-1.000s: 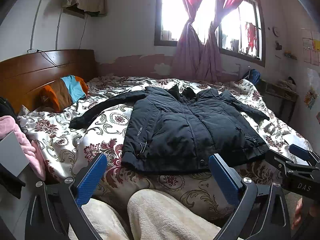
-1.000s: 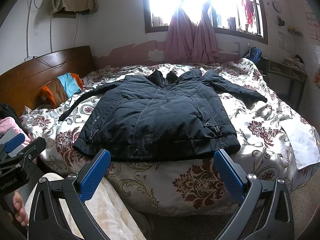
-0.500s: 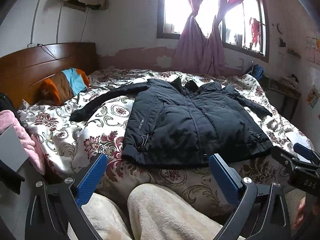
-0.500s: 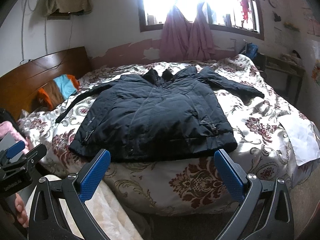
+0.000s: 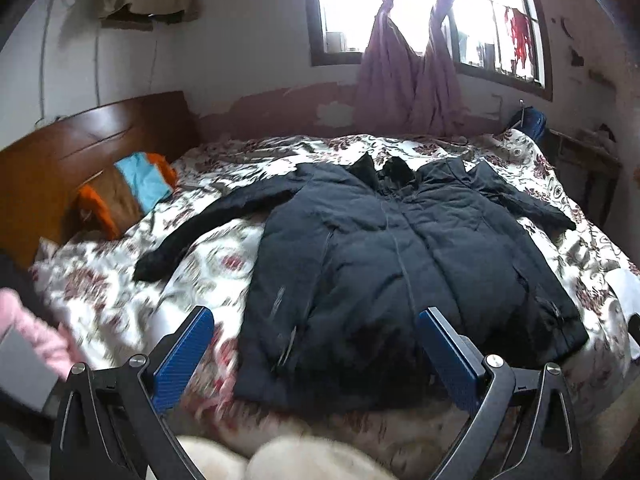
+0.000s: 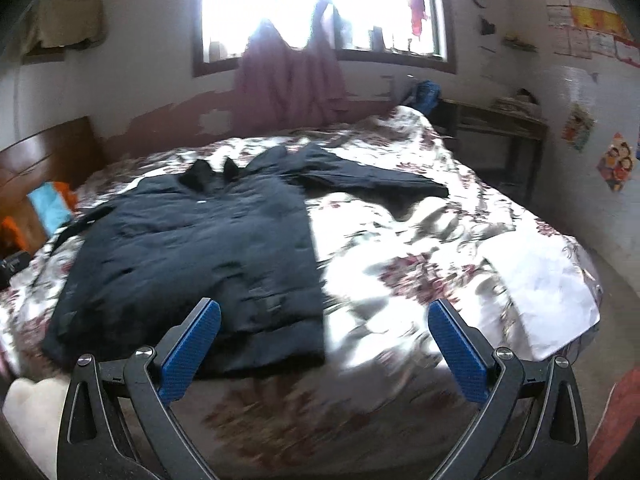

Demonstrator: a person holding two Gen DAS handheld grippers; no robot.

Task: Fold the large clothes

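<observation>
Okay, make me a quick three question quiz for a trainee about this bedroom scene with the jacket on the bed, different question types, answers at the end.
1. True or false: the dark jacket lies spread flat on the floral bedspread with both sleeves out to the sides.
2. Multiple choice: the left gripper is A) shut on the jacket's hem, B) open and holding nothing, C) shut on a sleeve.
3. Fill in: in the right wrist view, the right gripper points mostly at the bedspread, with the jacket toward the ____ side of the picture.

Key: 1 true; 2 B; 3 left.
</observation>
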